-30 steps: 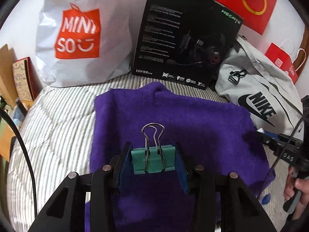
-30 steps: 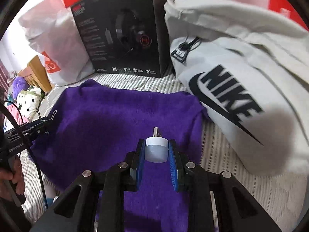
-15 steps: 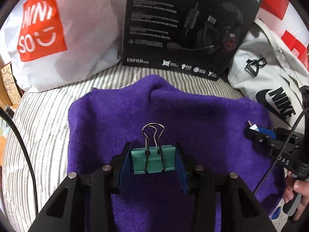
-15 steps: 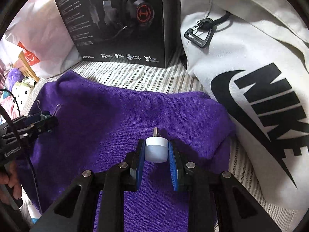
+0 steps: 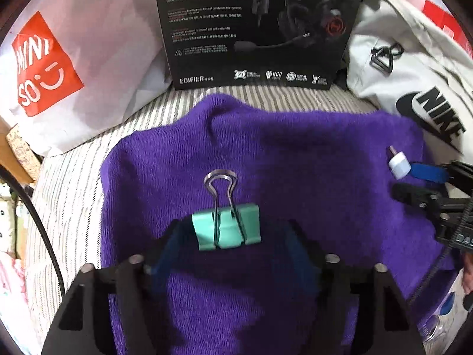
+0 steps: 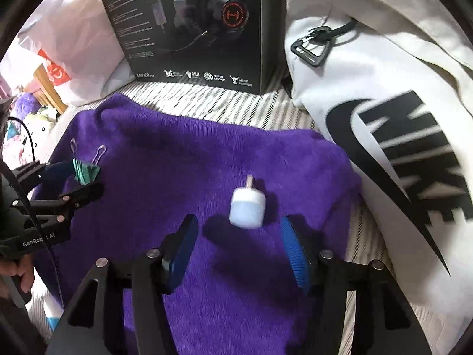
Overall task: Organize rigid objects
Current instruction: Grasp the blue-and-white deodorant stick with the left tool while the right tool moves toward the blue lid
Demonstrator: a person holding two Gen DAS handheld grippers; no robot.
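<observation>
Striped bedding (image 5: 74, 195) carries a purple towel (image 5: 295, 162), and both grippers hang low over it. On the left gripper (image 5: 229, 245) the blue-padded fingers (image 5: 165, 254) are spread apart, with a teal binder clip (image 5: 226, 235) between them and a gap on each side, its wire handles pointing away from the camera; the right wrist view shows that clip (image 6: 85, 171) just at the finger tips, low over the towel's left part, though whether it touches the cloth cannot be told. The right gripper (image 6: 239, 233) is released too, its fingers (image 6: 291, 245) standing wide. Between them sits a small white USB plug (image 6: 246, 207), blurred, metal tip pointing away, apart from both pads and casting a shadow on the towel just beside it. Behind the towel a black headset box (image 5: 257, 29) stands upright, with a white Miniso bag (image 5: 74, 59) to its left and a pale Nike bag (image 6: 384, 118) to its right, the latter lying just beside the towel's right edge.
</observation>
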